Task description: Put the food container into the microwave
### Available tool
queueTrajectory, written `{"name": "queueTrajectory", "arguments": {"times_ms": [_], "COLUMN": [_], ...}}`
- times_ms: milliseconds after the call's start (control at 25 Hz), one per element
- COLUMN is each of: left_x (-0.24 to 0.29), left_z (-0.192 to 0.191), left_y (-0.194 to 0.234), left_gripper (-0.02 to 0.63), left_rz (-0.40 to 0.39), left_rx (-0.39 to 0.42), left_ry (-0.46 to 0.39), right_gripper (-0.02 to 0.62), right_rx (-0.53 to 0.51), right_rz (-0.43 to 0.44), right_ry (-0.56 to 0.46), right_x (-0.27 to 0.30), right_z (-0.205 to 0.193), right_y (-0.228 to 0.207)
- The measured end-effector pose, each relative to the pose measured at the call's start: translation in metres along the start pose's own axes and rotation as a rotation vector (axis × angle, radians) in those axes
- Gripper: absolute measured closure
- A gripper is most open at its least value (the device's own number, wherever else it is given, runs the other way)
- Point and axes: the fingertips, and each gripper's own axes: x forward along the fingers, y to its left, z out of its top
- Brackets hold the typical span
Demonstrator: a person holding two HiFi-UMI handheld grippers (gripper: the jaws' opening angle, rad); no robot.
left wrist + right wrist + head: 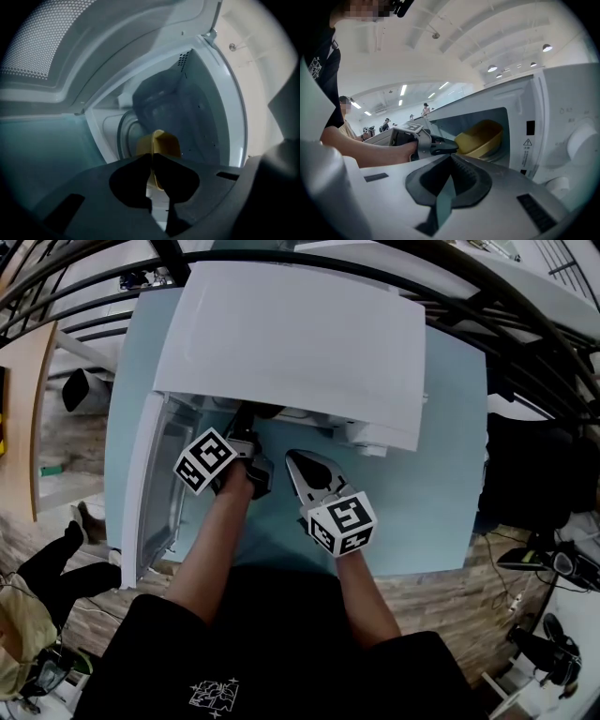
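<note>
From the head view, a white microwave stands on a light blue tabletop with its door swung open to the left. The left tool reaches into the opening under the microwave's top, so its tips are hard to make out from here. The right tool hangs just beside it over the tabletop, in front of the microwave and pointing toward it. In the left gripper view, the left tool is clamped on the rim of the yellow food container, which is inside the microwave over the round glass plate. The door's dotted window fills the upper left. In the right gripper view, the right tool has its jaws pressed together at the tips with nothing between them. Beyond them the food container sits tilted inside the microwave, pinched at its near edge by the left tool. I cannot tell whether its base rests on the glass plate. A round knob shows on the microwave's front panel at the right.
</note>
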Motion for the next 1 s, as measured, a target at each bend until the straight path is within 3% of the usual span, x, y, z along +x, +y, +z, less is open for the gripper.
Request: {"name": "queueTrajectory", "arguments": {"times_ms": [400,1000], "left_x": [0.016,0.032], "left_z": [0.003,0.016], "left_y": [0.006,0.009], "left_gripper": [0.574,0.573], "left_rz": [-0.016,-0.058], "left_rx": [-0.01,-0.104], "left_ry": [-0.004,-0.022], "right_gripper": [0.589,0.589], "right_rx": [0.012,0.016], "right_rz": [-0.028,-0.042], "right_ry": [-0.002,-0.004], "right_x": [0.005,0.008], "right_z": [-0.003,-0.001], "right_y": [-0.007,-0.01]}}
